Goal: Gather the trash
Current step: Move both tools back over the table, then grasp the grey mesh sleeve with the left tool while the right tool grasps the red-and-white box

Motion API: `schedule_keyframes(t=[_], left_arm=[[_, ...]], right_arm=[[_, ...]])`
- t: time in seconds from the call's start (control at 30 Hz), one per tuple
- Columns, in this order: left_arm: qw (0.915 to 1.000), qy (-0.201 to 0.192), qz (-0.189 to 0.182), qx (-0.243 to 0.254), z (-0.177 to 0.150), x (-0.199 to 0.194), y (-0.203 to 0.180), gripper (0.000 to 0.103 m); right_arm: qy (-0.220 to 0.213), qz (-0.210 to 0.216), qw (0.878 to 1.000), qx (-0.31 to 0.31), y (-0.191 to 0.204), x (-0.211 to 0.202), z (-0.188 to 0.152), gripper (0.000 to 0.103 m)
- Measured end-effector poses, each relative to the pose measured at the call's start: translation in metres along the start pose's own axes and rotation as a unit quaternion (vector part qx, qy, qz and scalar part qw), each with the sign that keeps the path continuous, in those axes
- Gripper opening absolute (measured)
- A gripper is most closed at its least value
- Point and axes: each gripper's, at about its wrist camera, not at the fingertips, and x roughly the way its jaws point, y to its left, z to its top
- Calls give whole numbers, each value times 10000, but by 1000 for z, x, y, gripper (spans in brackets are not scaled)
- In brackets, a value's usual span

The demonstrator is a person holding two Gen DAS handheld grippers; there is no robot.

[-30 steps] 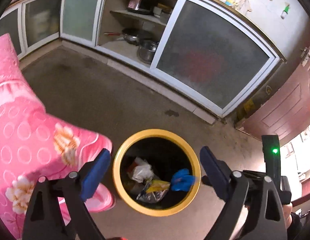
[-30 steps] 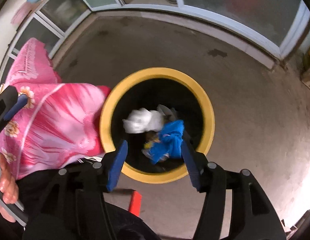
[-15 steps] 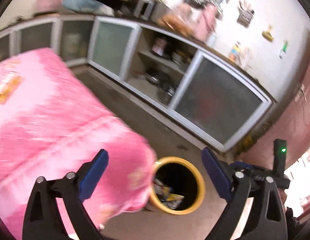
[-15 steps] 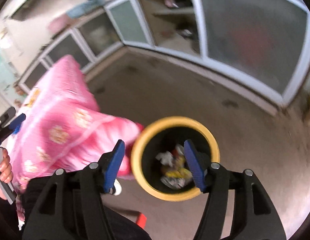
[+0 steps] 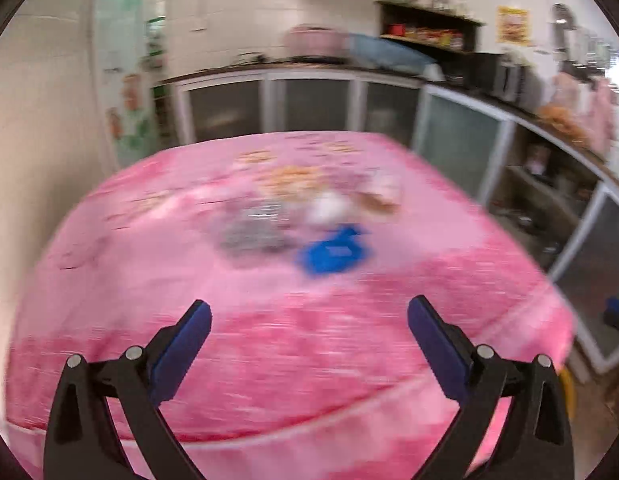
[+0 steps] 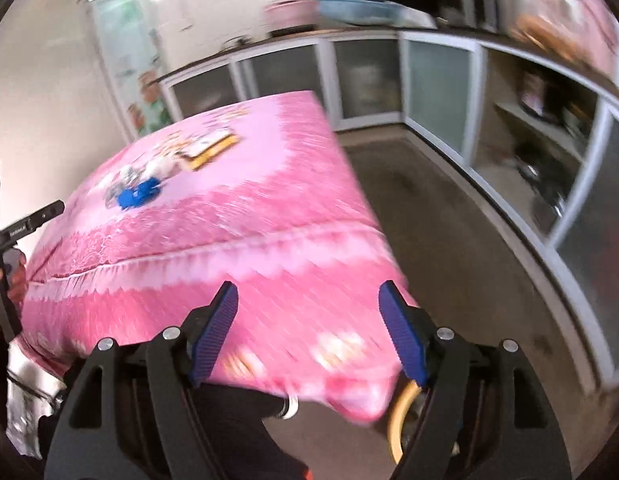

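Both the left gripper and right gripper are hovering with fingers apart and empty. The blurred trash pile, including a blue crumpled wrapper, is lying on the pink floral cloth-covered surface. Motion blur is risking a misjudged reach that scatters scraps.

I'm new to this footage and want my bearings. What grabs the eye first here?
The bright pink tablecloth fills both views. A blue scrap lies near its middle beside blurred grey and white litter. Both claws, left and right, are open and empty.
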Motion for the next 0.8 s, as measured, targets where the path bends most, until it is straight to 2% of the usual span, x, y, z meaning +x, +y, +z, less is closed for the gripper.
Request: schedule_keyframes(t=[0.1,0.23,0.43,0.57,0.67,0.8], left_arm=[[9995,91,286,-40,5,16,31,95],[9991,122,396,-28,15,37,55,95],[9989,206,303,282,36,72,55,95],[9986,344,217,344,49,97,55,95],[9984,453,93,322,57,114,56,95],[9963,626,23,596,64,134,48,95]], right_arm=[[100,201,9993,-312,38,39,30,70],[237,516,9968,-555,79,82,63,70],[293,682,9923,-991,128,130,101,70],[372,614,9901,-1207,149,165,121,71],[365,424,9893,-1347,161,189,132,72],[551,61,9890,-1370,169,224,146,74]])
